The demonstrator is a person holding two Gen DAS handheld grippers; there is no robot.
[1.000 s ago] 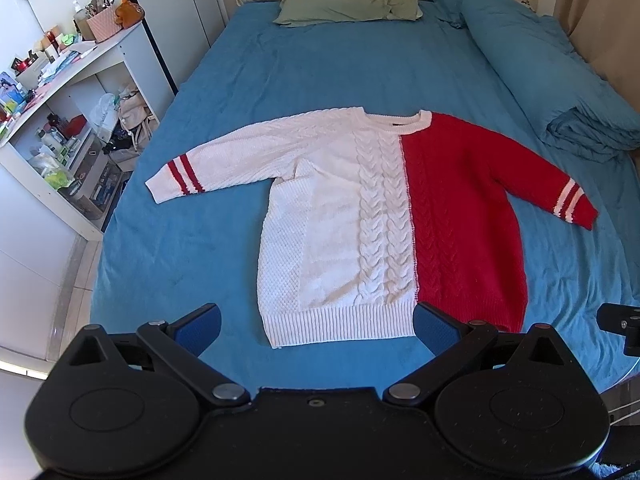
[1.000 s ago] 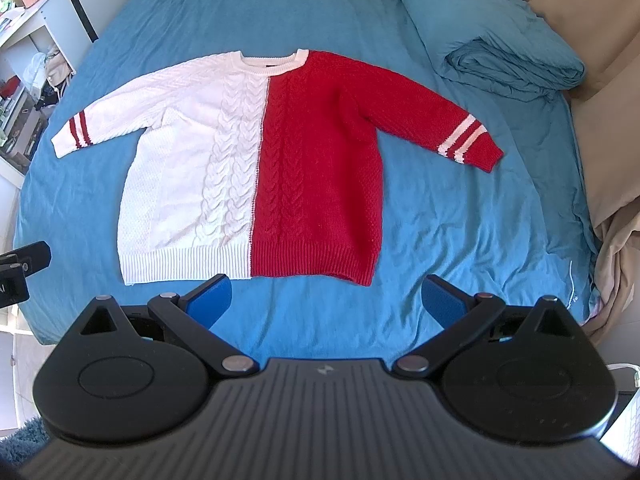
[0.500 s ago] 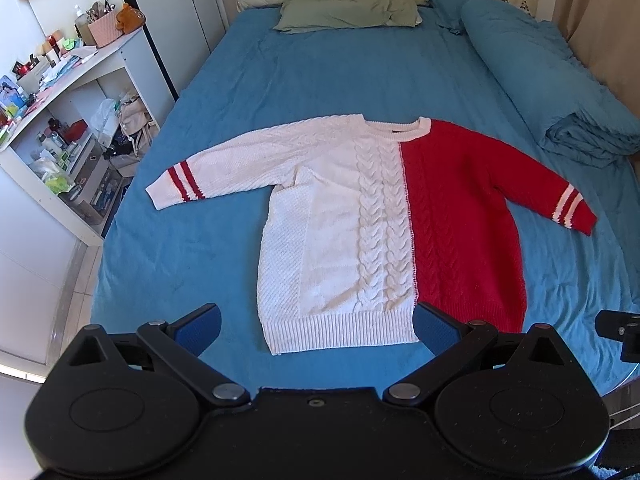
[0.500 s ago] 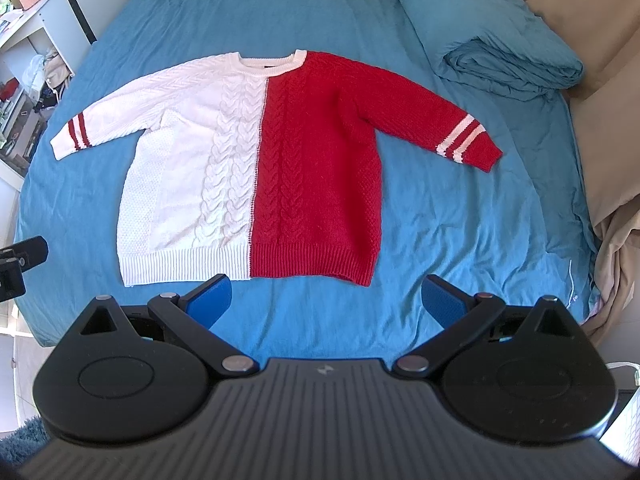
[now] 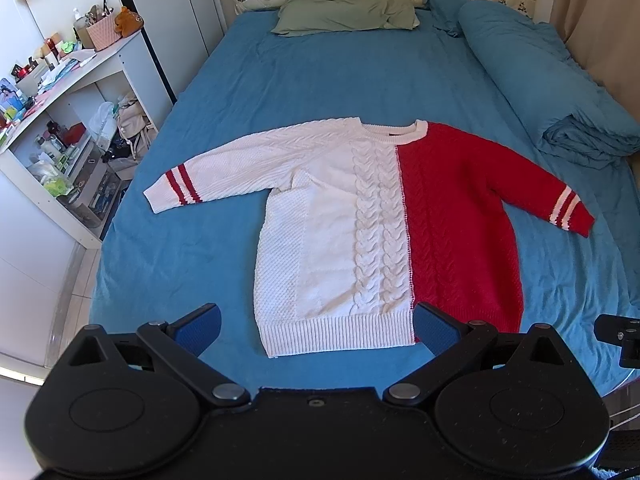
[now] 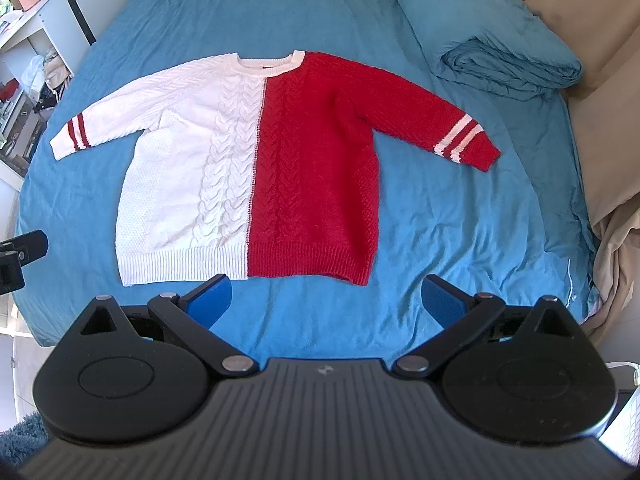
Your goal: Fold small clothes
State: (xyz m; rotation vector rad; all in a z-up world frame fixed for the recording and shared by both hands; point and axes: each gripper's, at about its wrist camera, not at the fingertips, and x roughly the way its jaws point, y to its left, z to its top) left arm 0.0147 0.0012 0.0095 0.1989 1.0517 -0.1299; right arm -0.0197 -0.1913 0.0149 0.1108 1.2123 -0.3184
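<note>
Over the last second the left claw, jaws wide and empty, has eased toward the half-white, half-red cable-knit sweater, whose hem now lies just ahead of its fingertips. The right claw, equally wide and empty, has closed in likewise, so no fold has begun on the blue-sheeted bed.

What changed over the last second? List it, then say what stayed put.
The left gripper eased forward and lower, so the sweater sits slightly lower in its view, its hem now level with the fingertips. The right gripper crept a little closer too. Nothing was grasped or let go. Both grippers stay open, and the sweater stays flat and unfolded on the blue bed sheet.
</note>
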